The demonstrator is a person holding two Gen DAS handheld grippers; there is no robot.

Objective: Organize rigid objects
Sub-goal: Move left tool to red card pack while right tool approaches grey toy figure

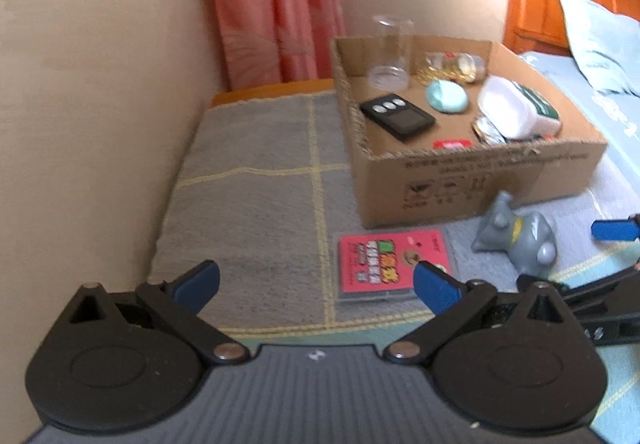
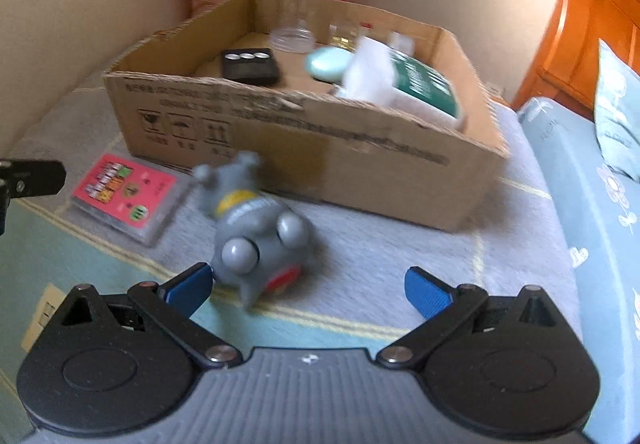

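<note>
Mostly done: box (image 1: 472, 179) pretty full, just toy (image 2: 256, 232) and card pack (image 1: 394, 262) left out, both tools (image 1: 316, 284) (image 2: 308, 286) wide open, empty.

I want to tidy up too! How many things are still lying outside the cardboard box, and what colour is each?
Grey: 1, the toy figure
Pink-red: 1, the card pack
Total: 2, both on the blanket in front of the cardboard box.
</note>
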